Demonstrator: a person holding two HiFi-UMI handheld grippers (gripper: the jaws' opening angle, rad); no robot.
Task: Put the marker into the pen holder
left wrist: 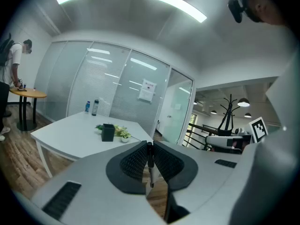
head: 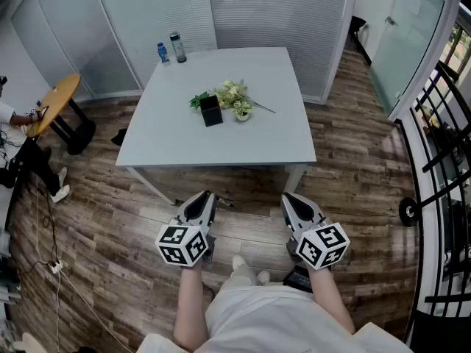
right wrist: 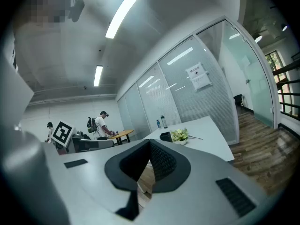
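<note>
Marker sits pinched in the left tool for carrying to the pen holder on the counter ahead; right tool is closed, empty.

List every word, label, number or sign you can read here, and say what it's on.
No text is legible.
Paper notice on the glass wall: printed, too small to read.
Two bottles on the table: labels too small to read.
Cubes: black-and-white square patterns, no words.
</note>
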